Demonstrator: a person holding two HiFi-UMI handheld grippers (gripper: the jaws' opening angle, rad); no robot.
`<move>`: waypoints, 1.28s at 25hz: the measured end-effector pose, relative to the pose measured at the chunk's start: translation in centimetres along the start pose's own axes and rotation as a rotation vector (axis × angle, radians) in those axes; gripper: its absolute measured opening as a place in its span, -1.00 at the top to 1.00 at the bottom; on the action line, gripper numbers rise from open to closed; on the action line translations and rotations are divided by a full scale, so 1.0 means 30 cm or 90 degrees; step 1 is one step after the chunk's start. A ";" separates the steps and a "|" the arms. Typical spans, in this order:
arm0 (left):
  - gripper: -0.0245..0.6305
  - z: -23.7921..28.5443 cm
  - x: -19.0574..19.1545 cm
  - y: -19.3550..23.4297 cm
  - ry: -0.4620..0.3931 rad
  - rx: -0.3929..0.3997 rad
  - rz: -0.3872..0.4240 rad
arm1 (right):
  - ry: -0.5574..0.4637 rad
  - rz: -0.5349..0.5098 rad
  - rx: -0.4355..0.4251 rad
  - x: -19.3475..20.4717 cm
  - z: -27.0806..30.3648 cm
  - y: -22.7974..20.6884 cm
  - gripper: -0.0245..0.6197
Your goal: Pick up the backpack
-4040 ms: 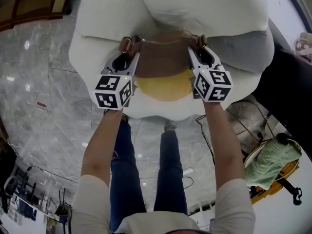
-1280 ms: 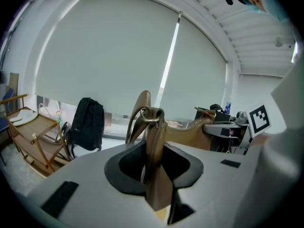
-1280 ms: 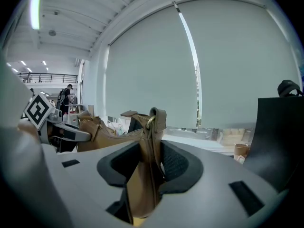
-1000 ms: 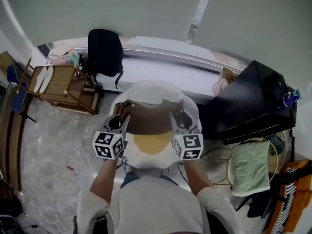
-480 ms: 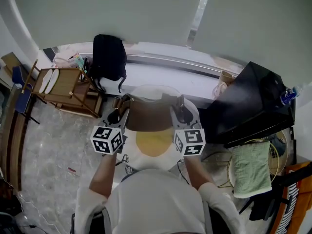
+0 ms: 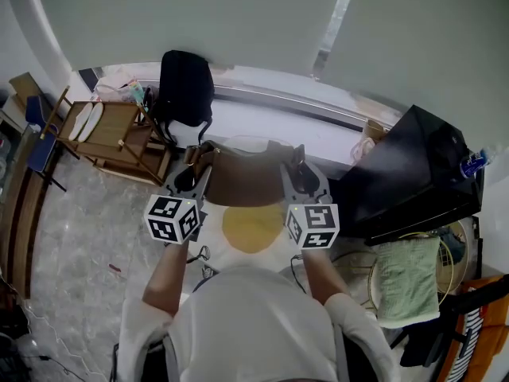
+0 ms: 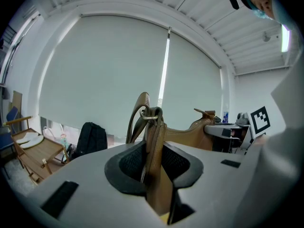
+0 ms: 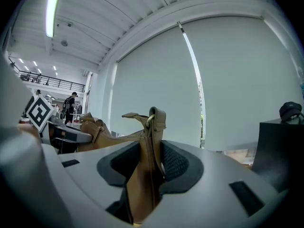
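A brown leather bag (image 6: 248, 183) hangs between my two grippers, above a round white seat (image 6: 238, 258) with a yellow centre (image 6: 253, 228). My left gripper (image 6: 193, 177) is shut on the bag's left end. In the left gripper view its pads (image 7: 178, 161) pinch the brown strap (image 7: 154, 146) just under a metal ring. My right gripper (image 6: 301, 173) is shut on the bag's right end. In the right gripper view the strap loop (image 8: 153, 127) stands upright between the jaws of the right gripper (image 8: 148, 163). Both grippers point roughly level, towards the window.
A black backpack (image 6: 184, 86) leans on the white window ledge (image 6: 318, 126) behind. A wooden folding chair (image 6: 111, 134) stands at the left. A black cabinet (image 6: 409, 173) is at the right, with a green towel (image 6: 406, 281) over a basket near it. Below is marble floor (image 6: 79, 237).
Earlier the bag lay low on the white seat. Both grippers have since risen with the bag, and over the last second they lifted it a little higher.
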State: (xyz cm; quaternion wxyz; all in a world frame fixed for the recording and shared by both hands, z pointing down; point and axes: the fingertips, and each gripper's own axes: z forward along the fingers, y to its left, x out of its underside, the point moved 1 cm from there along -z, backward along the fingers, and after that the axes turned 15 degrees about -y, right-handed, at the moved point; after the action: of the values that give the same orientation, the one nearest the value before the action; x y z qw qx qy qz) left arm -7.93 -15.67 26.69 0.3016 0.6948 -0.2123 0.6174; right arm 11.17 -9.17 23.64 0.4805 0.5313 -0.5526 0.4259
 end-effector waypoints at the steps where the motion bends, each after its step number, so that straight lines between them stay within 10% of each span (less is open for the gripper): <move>1: 0.60 0.000 -0.007 0.001 -0.003 -0.001 0.002 | -0.002 0.001 0.000 -0.005 0.002 0.001 0.43; 32: 0.60 -0.040 -0.063 0.045 -0.027 -0.020 0.002 | -0.021 -0.015 -0.016 -0.046 0.038 0.060 0.43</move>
State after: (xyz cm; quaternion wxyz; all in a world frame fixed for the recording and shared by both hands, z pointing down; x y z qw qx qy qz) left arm -9.99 -16.00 25.09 0.3066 0.7024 -0.2293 0.6001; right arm 9.27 -9.92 22.14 0.4827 0.5386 -0.5595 0.4047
